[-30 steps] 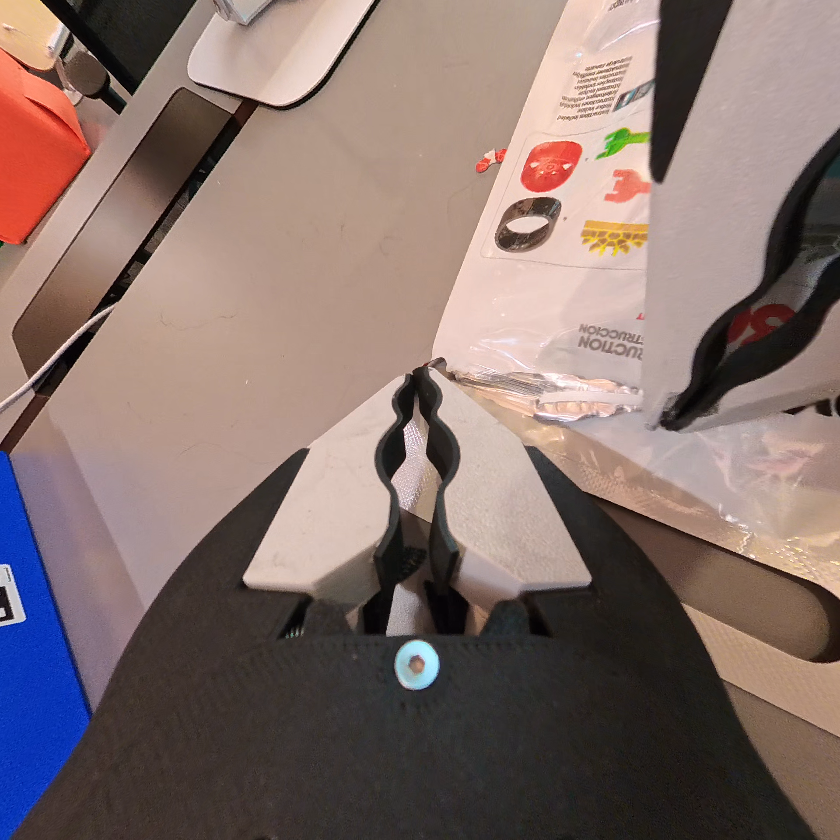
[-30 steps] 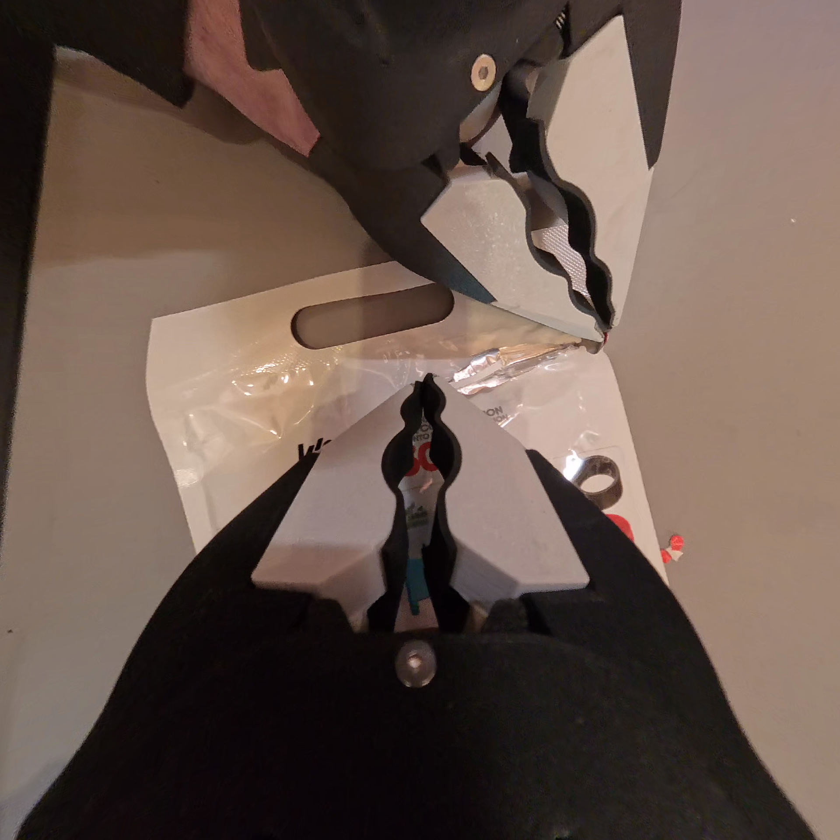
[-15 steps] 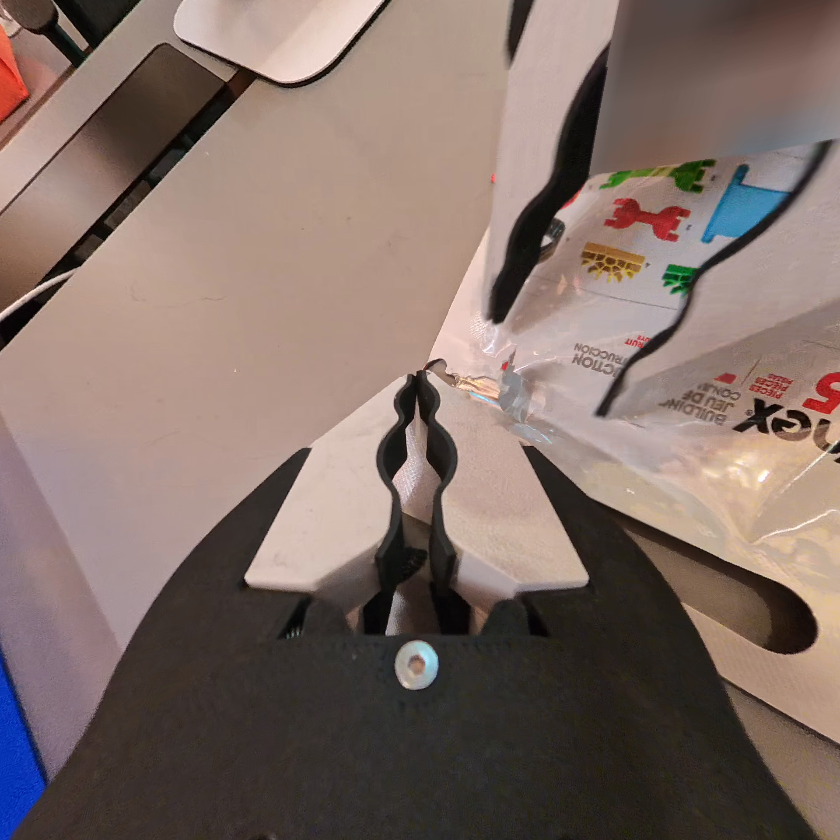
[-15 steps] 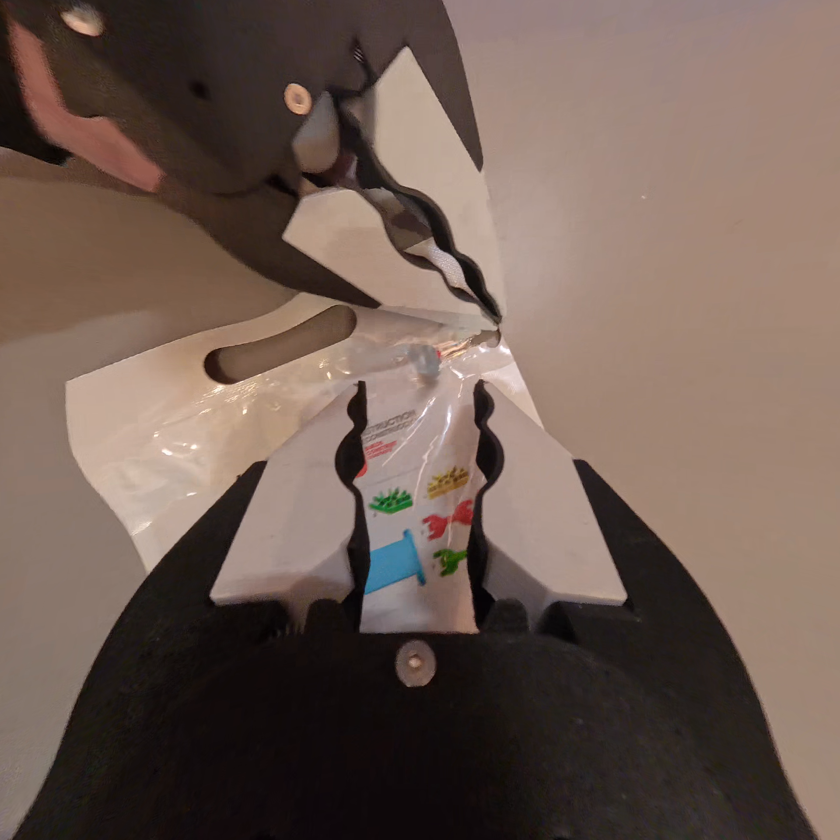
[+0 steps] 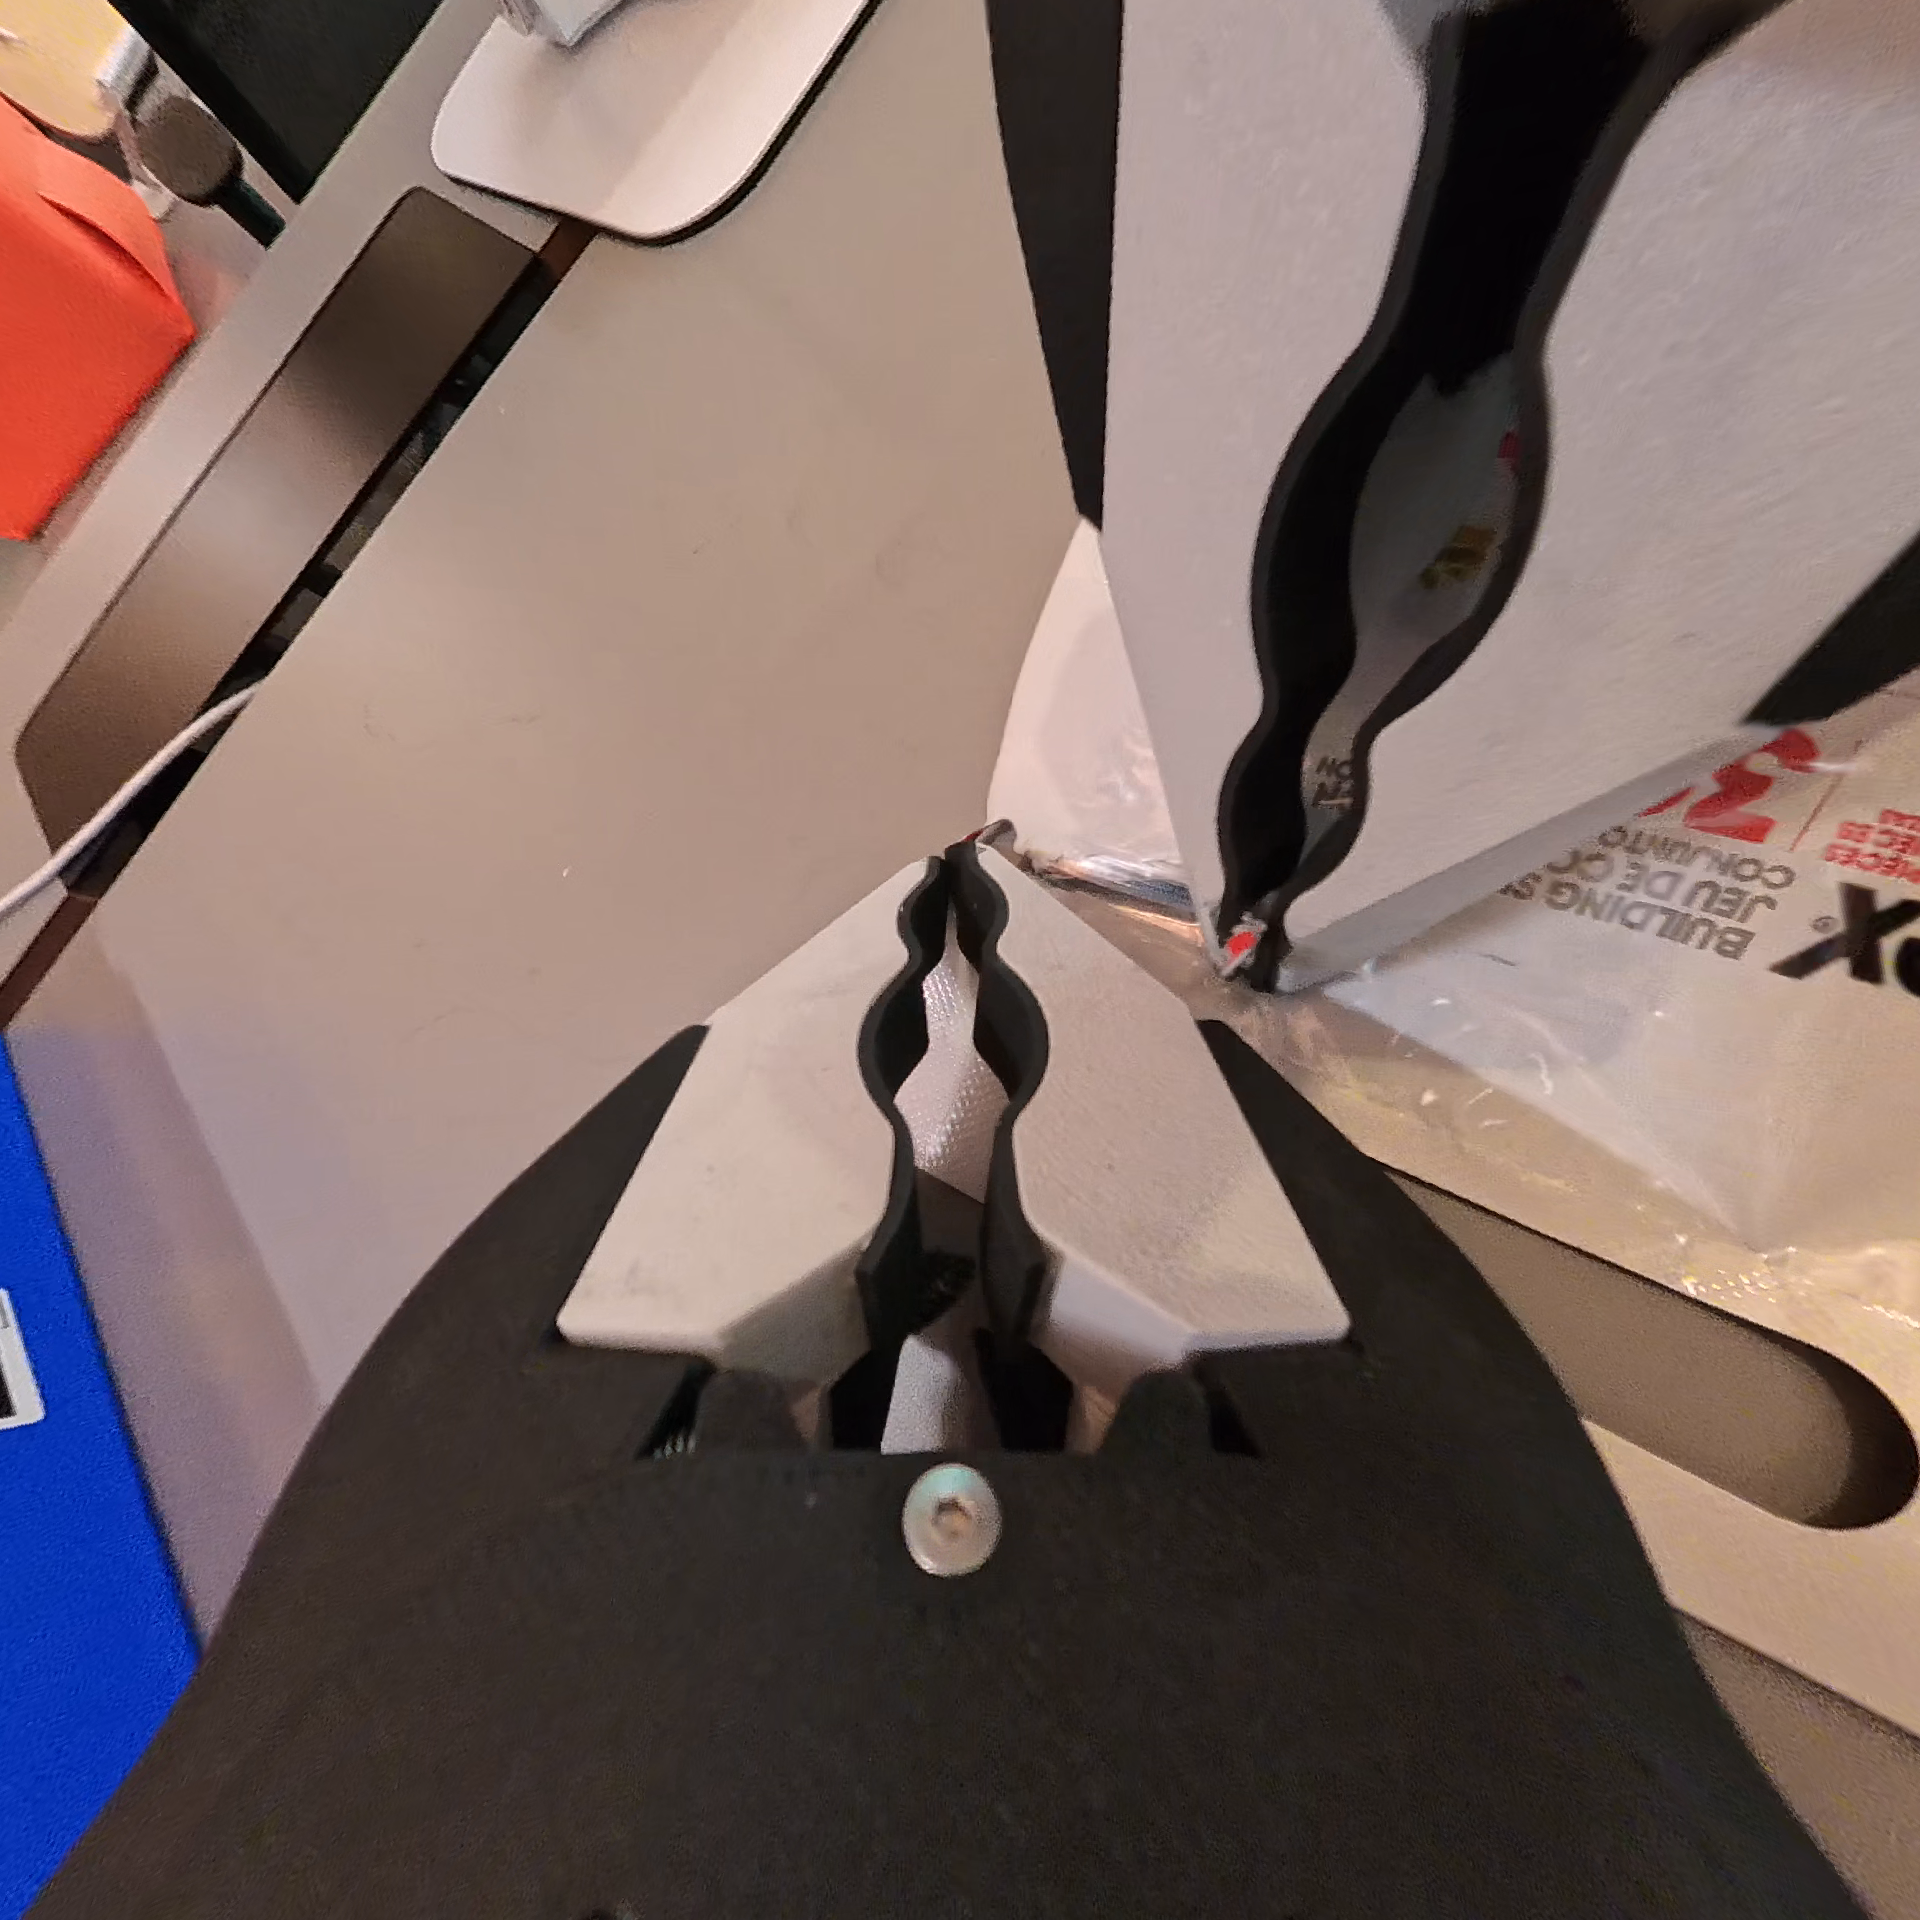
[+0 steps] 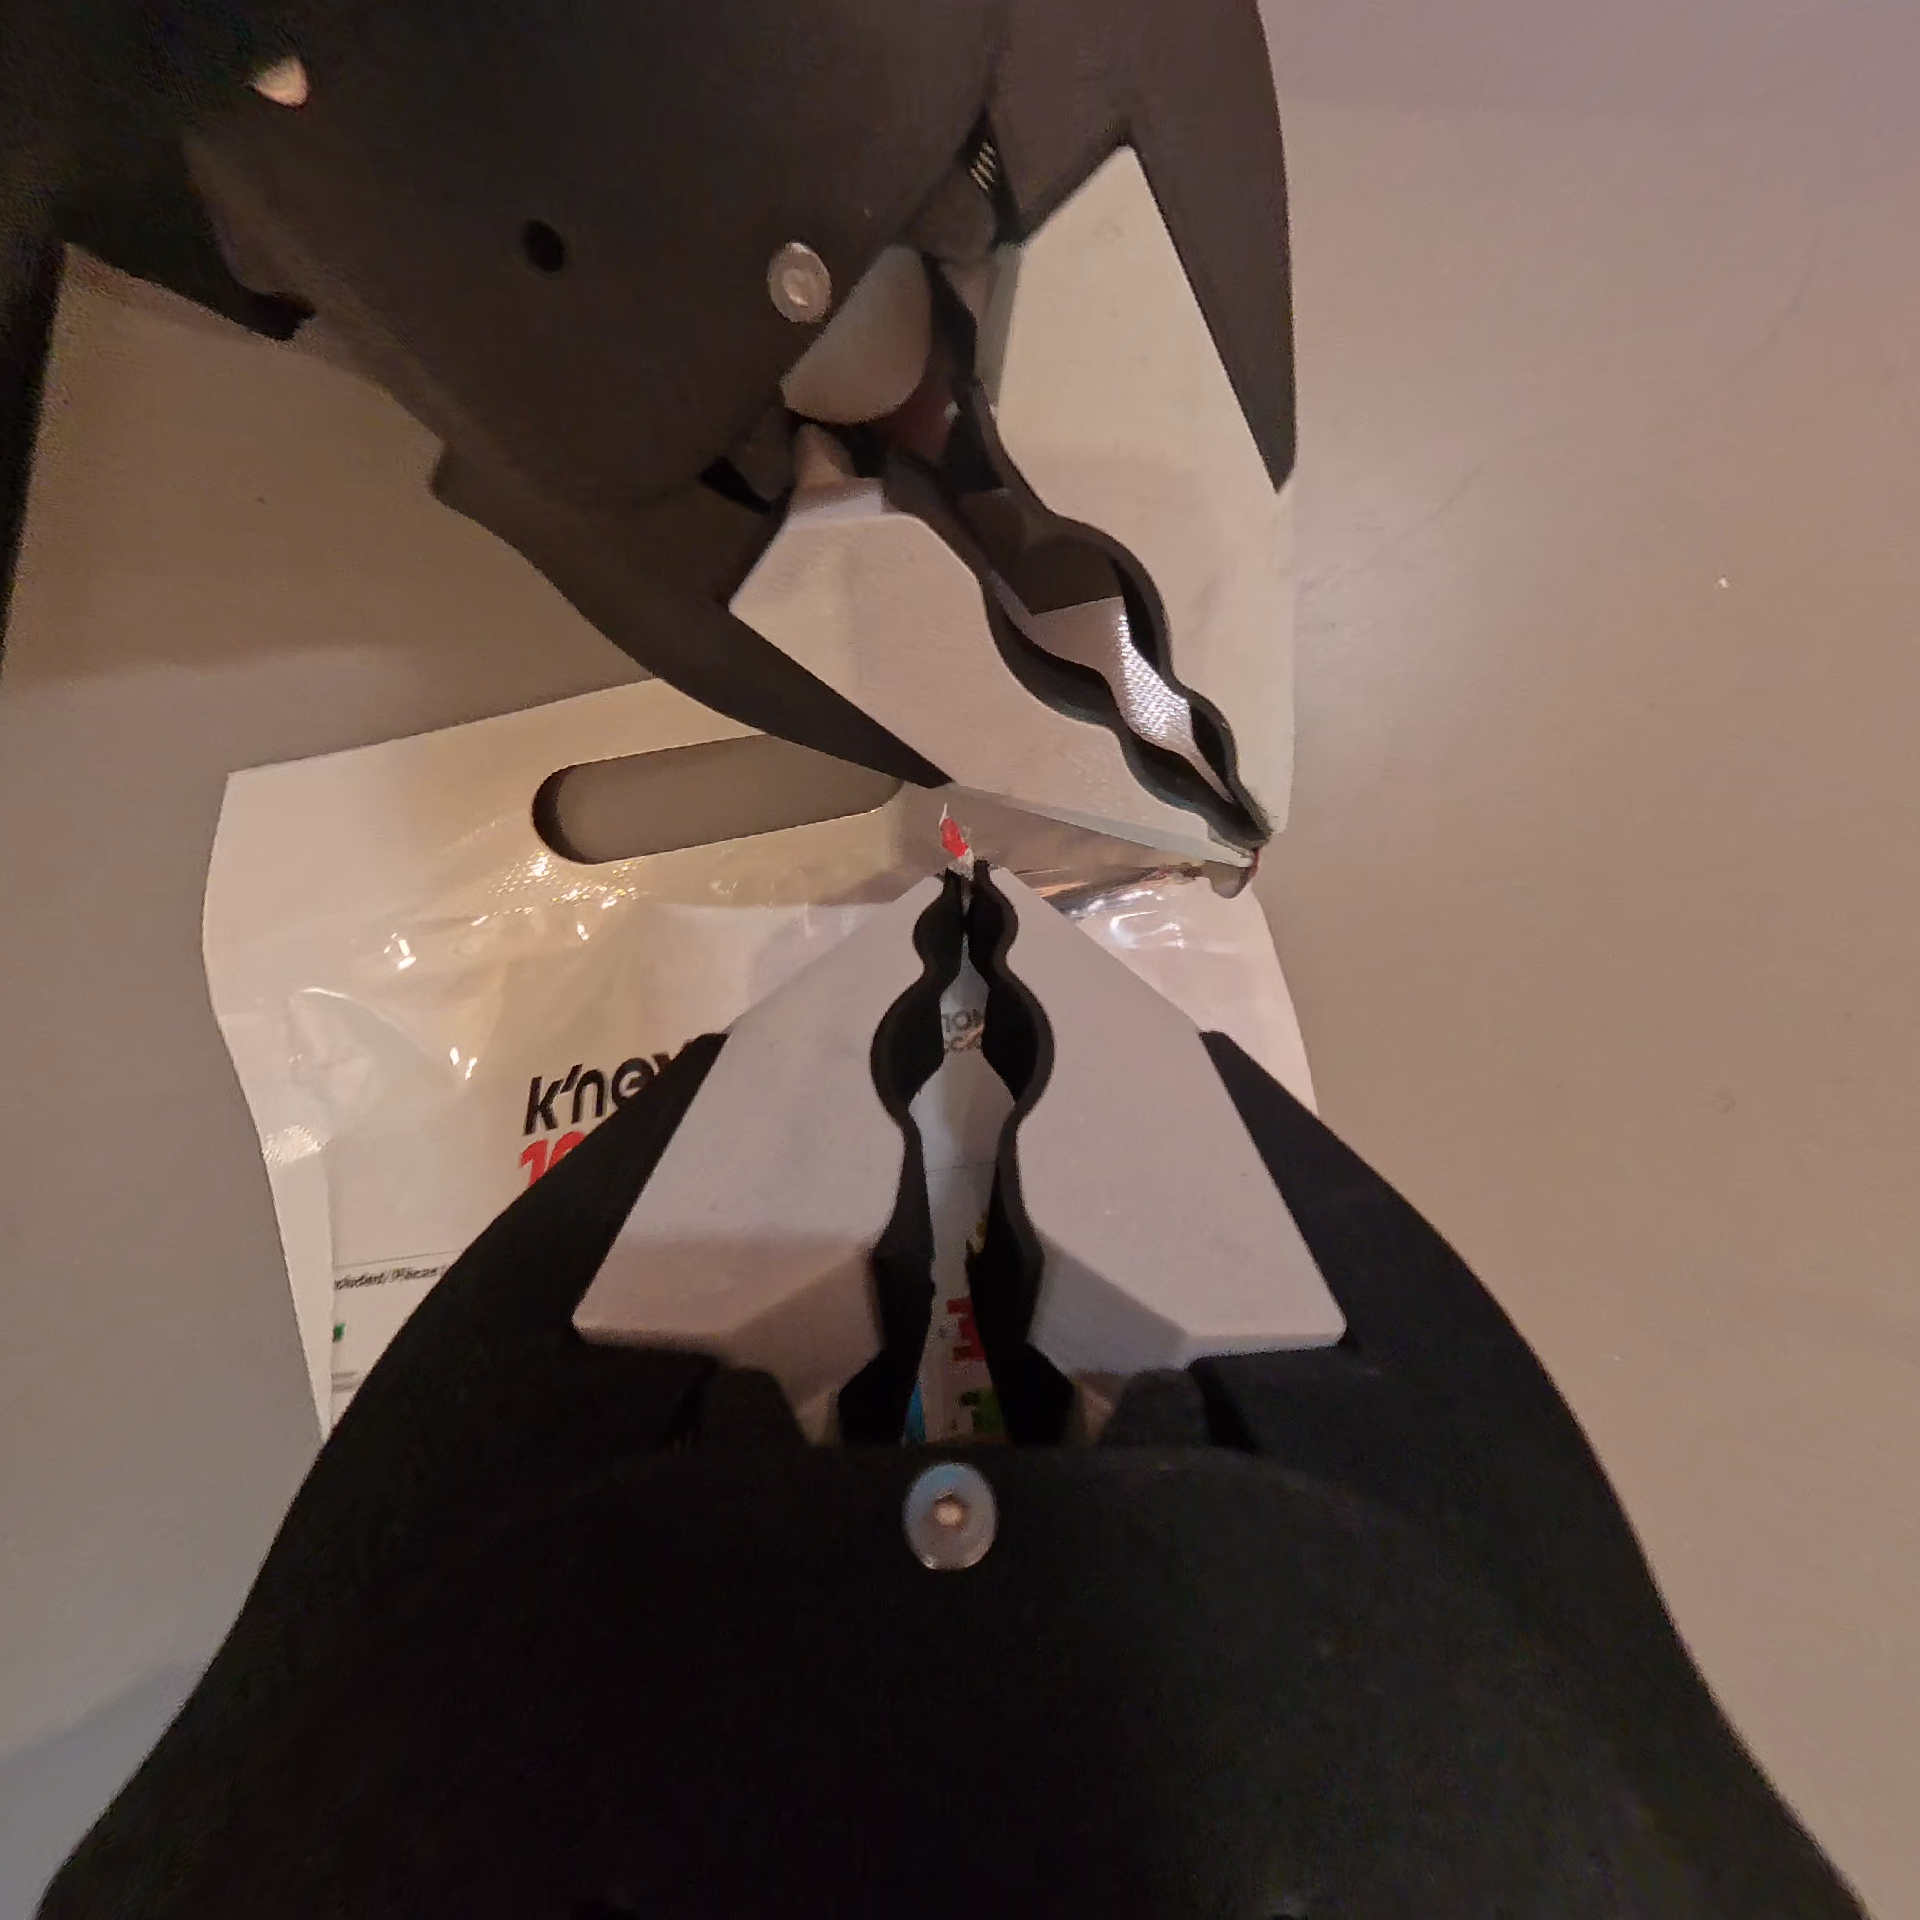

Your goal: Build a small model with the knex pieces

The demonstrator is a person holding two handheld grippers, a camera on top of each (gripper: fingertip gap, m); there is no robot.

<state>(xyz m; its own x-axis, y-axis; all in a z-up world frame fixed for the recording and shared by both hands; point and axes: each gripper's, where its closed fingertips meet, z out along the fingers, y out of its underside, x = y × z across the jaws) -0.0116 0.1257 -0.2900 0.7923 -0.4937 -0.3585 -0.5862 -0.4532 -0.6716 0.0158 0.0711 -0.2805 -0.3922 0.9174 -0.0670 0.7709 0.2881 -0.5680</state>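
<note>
A white plastic bag (image 5: 1558, 1049) with printed toy pictures and a handle cutout (image 6: 717, 810) lies on a grey table (image 5: 644, 644). My left gripper (image 5: 948, 860) is shut on the bag's top corner, where a torn silver strip (image 5: 1101, 873) starts. My right gripper (image 6: 961, 883) is shut on the bag's torn edge a short way from the left one, with the bag's printed face under its fingers. The right gripper (image 5: 1252, 920) shows from above in the left wrist view. The left gripper (image 6: 1247, 831) shows at the top of the right wrist view.
In the left wrist view an orange box (image 5: 62, 343) sits at the far left and a blue object (image 5: 62, 1455) at the near left. A pale monitor stand base (image 5: 644, 114) is at the back. A white cable (image 5: 125, 790) runs into a dark slot (image 5: 260, 499) in the desk.
My right gripper was shut on the bag, opened half a second ago over its printed face, and is now shut again on the torn edge. My left gripper kept its hold on the corner.
</note>
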